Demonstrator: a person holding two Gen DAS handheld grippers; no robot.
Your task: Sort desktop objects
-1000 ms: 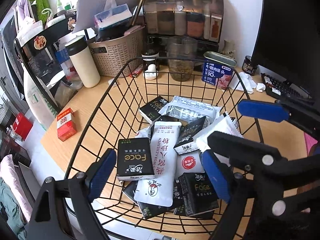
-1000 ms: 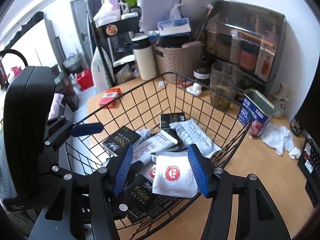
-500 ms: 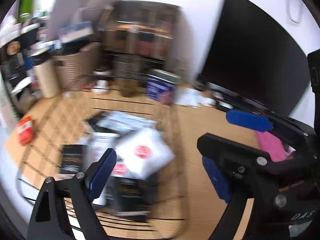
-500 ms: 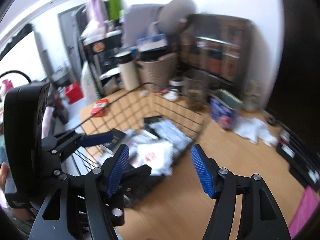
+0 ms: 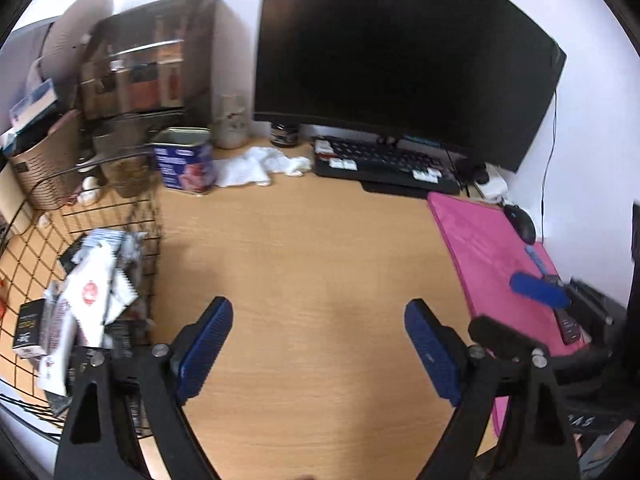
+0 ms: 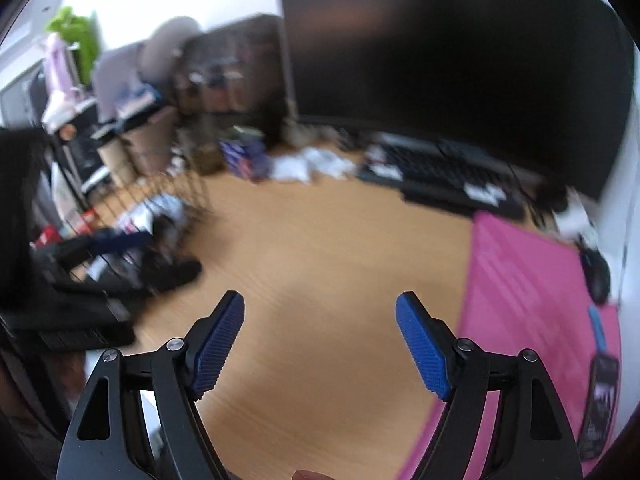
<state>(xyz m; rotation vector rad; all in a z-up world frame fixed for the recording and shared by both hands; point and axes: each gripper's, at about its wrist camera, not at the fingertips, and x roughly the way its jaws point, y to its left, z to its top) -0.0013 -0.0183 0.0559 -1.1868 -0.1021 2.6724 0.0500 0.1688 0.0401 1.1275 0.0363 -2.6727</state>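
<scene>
Left wrist view shows the wire basket at the left edge of the wooden surface, with the packets heaped inside it, white sachets over dark small boxes. The left gripper hangs over bare wood to the right of the basket, its blue pads wide apart and nothing between them. The right gripper shows at the far right of this view, over the pink mat. Behind the basket stands a blue tin, and just beside it lies a crumpled white tissue. Further right a black keyboard sits under a dark monitor, and a black mouse rests at the far end of the mat.

Right wrist view is blurred. The right gripper is also over bare wood, its jaws have just been opening, they stand wide and hold nothing. The basket is well apart at the left, with the left gripper in front of it. The mat lies at the right, and a blue strip and a dark flat thing lie on its right part; what they are, I cannot tell.
</scene>
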